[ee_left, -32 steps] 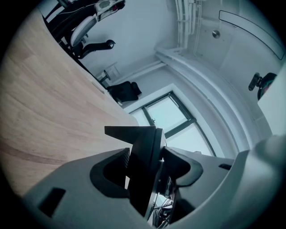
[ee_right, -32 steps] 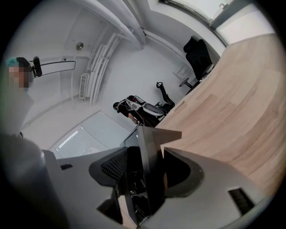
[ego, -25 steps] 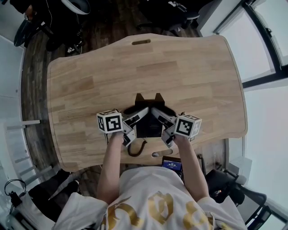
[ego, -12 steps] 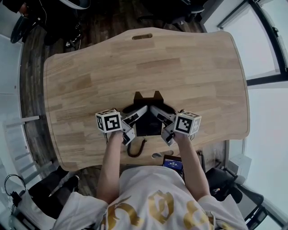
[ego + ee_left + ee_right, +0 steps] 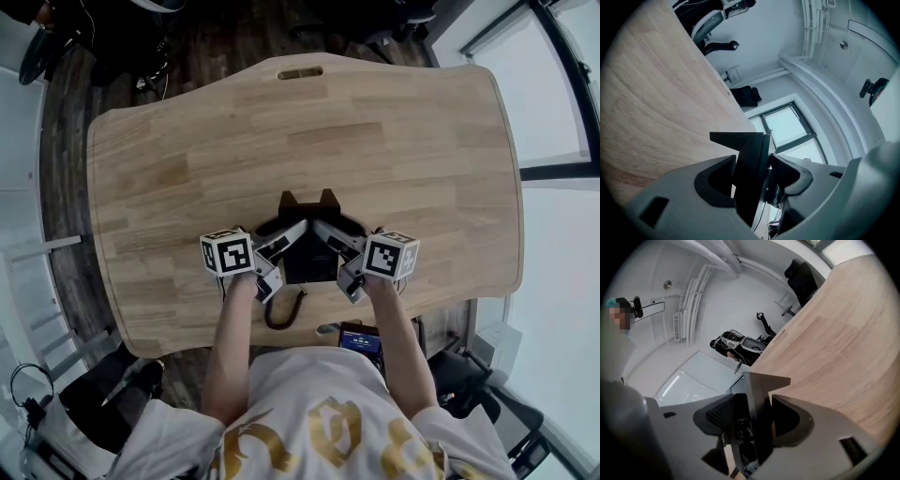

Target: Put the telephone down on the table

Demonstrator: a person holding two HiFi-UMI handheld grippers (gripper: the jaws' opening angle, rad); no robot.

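A black telephone (image 5: 309, 261) is held between my two grippers over the near middle of the wooden table (image 5: 187, 159). My left gripper (image 5: 281, 244) is shut on its left edge, and my right gripper (image 5: 336, 242) is shut on its right edge. In the left gripper view the phone's dark body (image 5: 749, 180) sits clamped between the grey jaws of the left gripper (image 5: 752, 171). The right gripper view shows the phone (image 5: 758, 404) pinched likewise by the right gripper (image 5: 754, 420). A coiled cord (image 5: 283, 314) hangs from the phone toward the table's front edge. Whether the phone touches the table I cannot tell.
A small device with a lit screen (image 5: 358, 339) sits at the person's waist, just below the table's front edge. Office chairs (image 5: 150, 37) stand beyond the far side. A slot (image 5: 300, 72) is cut in the far edge. Windows run along the right.
Both grippers have sunk a little toward the table with the telephone still between them. The grip of each looks the same.
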